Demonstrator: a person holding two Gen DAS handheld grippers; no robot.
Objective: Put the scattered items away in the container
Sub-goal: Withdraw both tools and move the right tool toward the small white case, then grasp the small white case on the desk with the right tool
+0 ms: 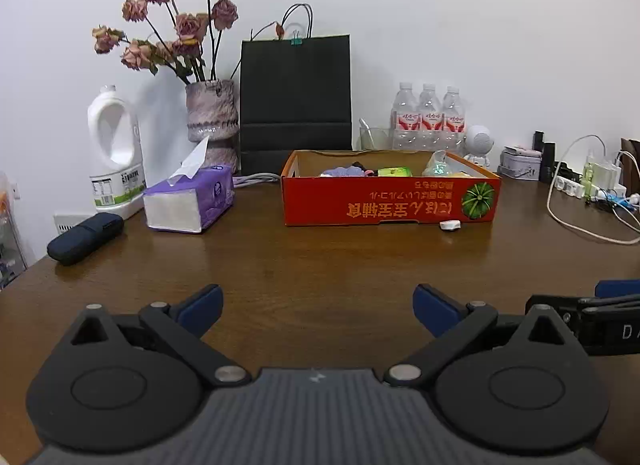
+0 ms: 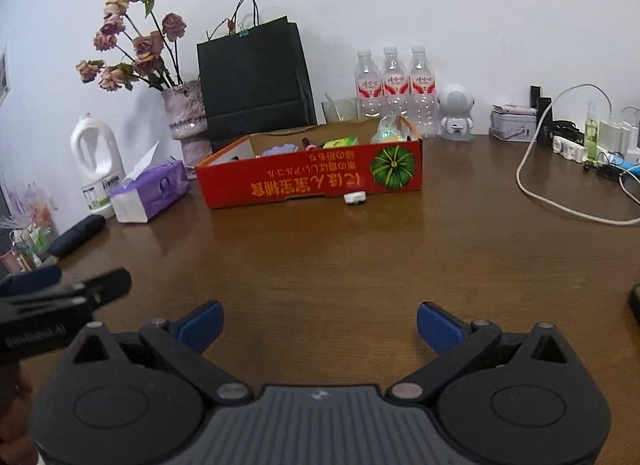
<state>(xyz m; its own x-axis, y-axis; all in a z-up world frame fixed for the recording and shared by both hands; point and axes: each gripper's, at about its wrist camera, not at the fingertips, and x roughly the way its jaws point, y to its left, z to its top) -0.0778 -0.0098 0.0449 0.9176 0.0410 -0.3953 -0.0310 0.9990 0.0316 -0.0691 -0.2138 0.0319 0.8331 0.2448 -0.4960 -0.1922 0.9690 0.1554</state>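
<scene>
**One small piece left against the box wall, and it is easy to lose**

Your left gripper (image 1: 318, 311) fills the bottom of its frame with its blue-padded fingers (image 1: 202, 307) spread wide and nothing between them. Your right gripper (image 2: 320, 327) sits likewise at the bottom of its own view, wide and empty. Both hover over the bare brown wooden table (image 1: 320, 261), well short of anything to pick up.

The shallow red cardboard box with a green pumpkin printed on its side (image 1: 390, 201) stands mid-frame, already holding a purple cloth-like item, a green packet and a clear wrapped thing. The one stray item you can plainly see is a small white flat object (image 1: 450, 225), lying on the table right at the foot of the box's near wall, below the pumpkin print; in the right view it shows at centre (image 2: 355, 197).

That spot is the trouble. Come in low and a finger will likely strike the cardboard and shove the light box back. Close too high and the pads may skate over so thin a piece and flick it away. The white charging cable (image 2: 560, 205), at right of frame, could snag your right gripper if you swing wide
</scene>
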